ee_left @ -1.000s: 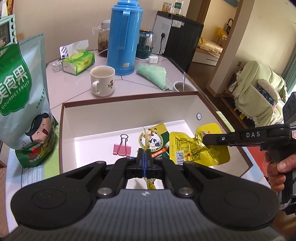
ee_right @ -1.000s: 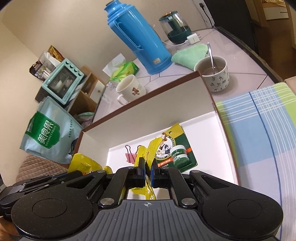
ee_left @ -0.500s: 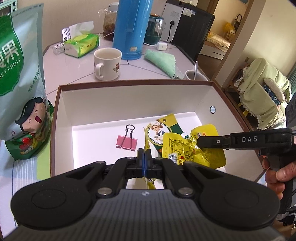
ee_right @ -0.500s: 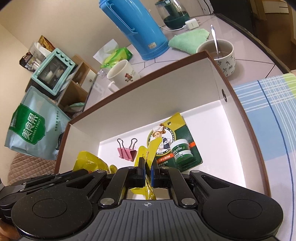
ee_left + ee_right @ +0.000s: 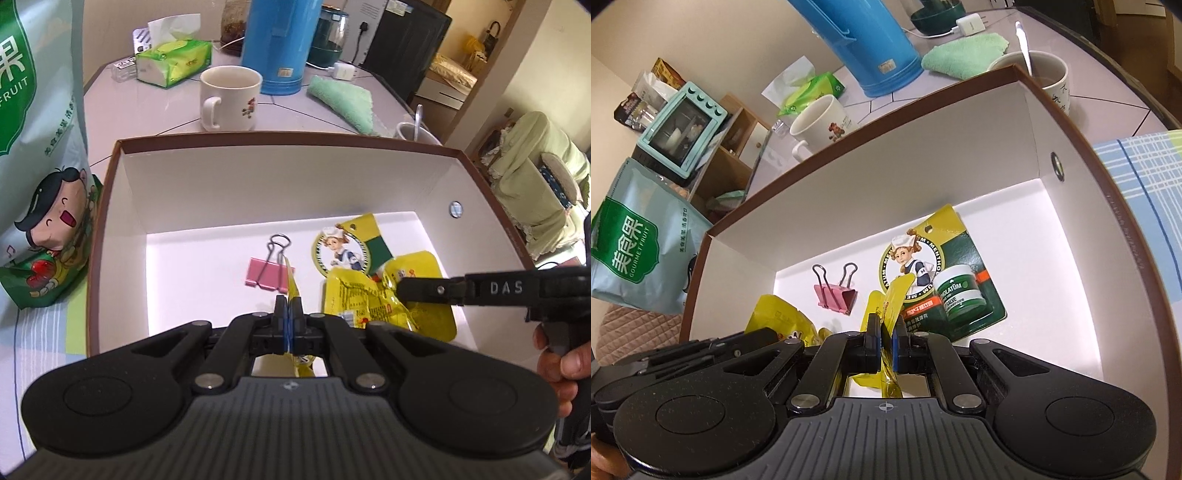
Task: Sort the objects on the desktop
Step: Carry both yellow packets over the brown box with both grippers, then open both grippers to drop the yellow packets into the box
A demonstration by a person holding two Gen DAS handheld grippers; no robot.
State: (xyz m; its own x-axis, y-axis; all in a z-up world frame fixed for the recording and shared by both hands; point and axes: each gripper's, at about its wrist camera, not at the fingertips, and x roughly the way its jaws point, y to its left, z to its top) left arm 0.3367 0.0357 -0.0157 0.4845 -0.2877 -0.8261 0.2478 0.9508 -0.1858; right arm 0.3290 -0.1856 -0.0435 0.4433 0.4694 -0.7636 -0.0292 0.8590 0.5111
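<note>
A crumpled yellow snack packet (image 5: 354, 295) hangs low inside the white box with a brown rim (image 5: 280, 138), held by both grippers. My left gripper (image 5: 289, 306) is shut on one thin yellow edge of it. My right gripper (image 5: 400, 290) comes in from the right, shut on the packet's other side. In the right wrist view the right gripper (image 5: 885, 325) pinches a yellow flap, and the rest of the packet (image 5: 779, 317) bulges at lower left. On the box floor lie a pink binder clip (image 5: 266, 273) and a Mentholatum card pack (image 5: 938, 273) with a green jar.
Behind the box stand a white mug (image 5: 229, 98), a blue thermos (image 5: 280, 44), a tissue pack (image 5: 173, 61), a green cloth (image 5: 343, 99) and a cup with a spoon (image 5: 1049, 74). A large snack bag (image 5: 37, 147) leans at the left. A hand (image 5: 557, 354) grips the right tool.
Both grippers have come down and forward toward the box with the yellow packet still pinched between them. The packet now hangs lower, over the card pack.
</note>
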